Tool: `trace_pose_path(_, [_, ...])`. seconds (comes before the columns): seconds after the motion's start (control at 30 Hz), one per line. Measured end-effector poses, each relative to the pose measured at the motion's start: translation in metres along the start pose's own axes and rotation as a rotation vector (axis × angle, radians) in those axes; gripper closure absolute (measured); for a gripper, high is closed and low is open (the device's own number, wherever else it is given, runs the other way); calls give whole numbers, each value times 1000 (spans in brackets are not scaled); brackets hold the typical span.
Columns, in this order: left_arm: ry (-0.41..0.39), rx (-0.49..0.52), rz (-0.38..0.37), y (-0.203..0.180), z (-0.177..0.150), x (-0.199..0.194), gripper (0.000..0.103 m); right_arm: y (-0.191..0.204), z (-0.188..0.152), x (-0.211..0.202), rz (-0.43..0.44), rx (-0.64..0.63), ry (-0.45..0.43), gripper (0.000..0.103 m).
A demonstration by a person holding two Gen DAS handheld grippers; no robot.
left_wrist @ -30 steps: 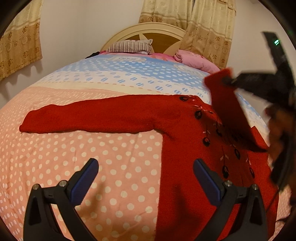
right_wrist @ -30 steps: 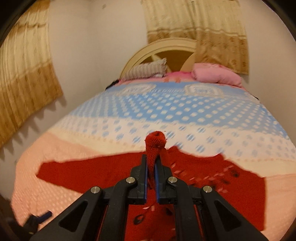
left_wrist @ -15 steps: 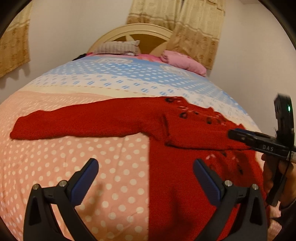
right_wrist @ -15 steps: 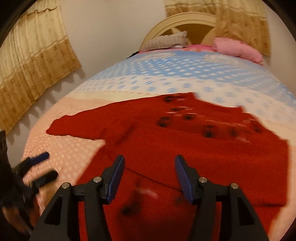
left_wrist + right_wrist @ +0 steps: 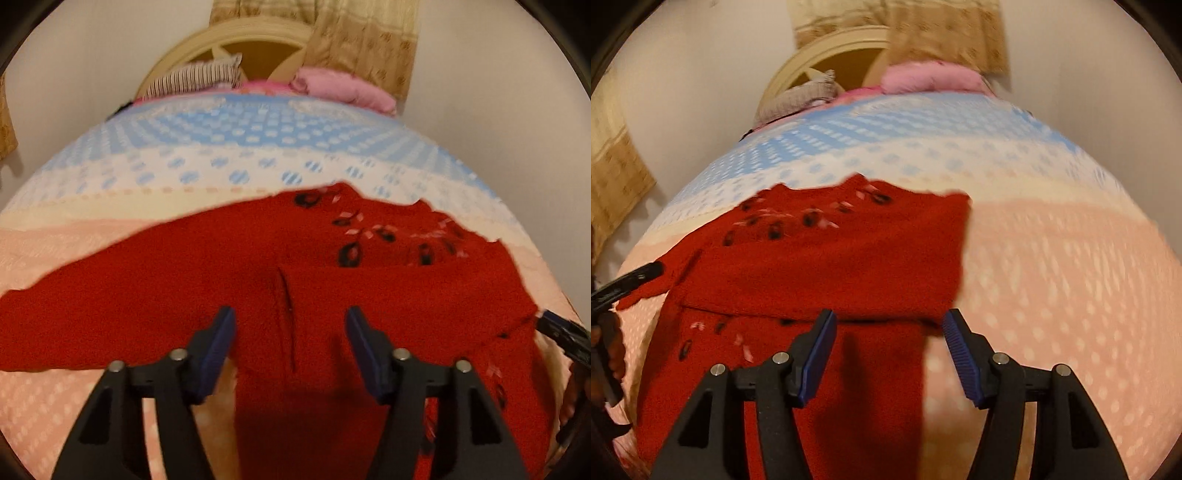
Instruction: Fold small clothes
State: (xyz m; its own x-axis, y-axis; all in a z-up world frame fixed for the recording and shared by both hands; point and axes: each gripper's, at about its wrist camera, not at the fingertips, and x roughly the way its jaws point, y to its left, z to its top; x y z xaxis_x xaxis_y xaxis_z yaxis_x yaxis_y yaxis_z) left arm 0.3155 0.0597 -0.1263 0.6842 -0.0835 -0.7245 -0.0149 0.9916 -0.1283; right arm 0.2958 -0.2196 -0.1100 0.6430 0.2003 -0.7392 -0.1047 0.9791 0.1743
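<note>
A small red knit cardigan (image 5: 221, 266) with dark buttons lies flat on the bed. Its left sleeve (image 5: 92, 306) stretches out to the left. Its right sleeve (image 5: 849, 266) lies folded across the chest. My left gripper (image 5: 290, 350) is open and empty, low over the cardigan near the left armpit seam. My right gripper (image 5: 888, 350) is open and empty, just above the folded sleeve's lower edge on the cardigan's right side. Each gripper shows at the edge of the other's view, the right in the left wrist view (image 5: 561, 332), the left in the right wrist view (image 5: 624, 284).
The bed has a dotted spread, pink (image 5: 1071, 277) near me, white and blue (image 5: 258, 125) further back. A striped pillow (image 5: 195, 79) and a pink pillow (image 5: 343, 86) lie at the cream headboard (image 5: 229, 40). Curtains (image 5: 369, 40) hang behind.
The right gripper let go of the right sleeve after laying it across the chest, opened, and drew back to the cardigan's right side. The left gripper moved right, over the cardigan's body.
</note>
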Motion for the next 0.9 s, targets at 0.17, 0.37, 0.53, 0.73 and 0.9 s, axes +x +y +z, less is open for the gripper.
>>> trace_pose_path(0.17, [41,-61,-26,1,-2,27,49,-6,-7,8,18,3,13,42])
trace_pose_path(0.37, [-4,-25,-87,-2,-3,15,95,-3,-10,17,19,5,15,42])
trace_pose_path(0.53, [-44,-73,-107,13,-7,-1,96,-11,-11,11,14,32,-7,42])
trace_pose_path(0.73, [-46,-106,-117,21,-8,-4,96,-4,3,-6,16,15,-52,42])
trace_pose_path(0.9, [-84,-149,-115,34,-8,-19,96,18,18,-13,46,-34,-83,42])
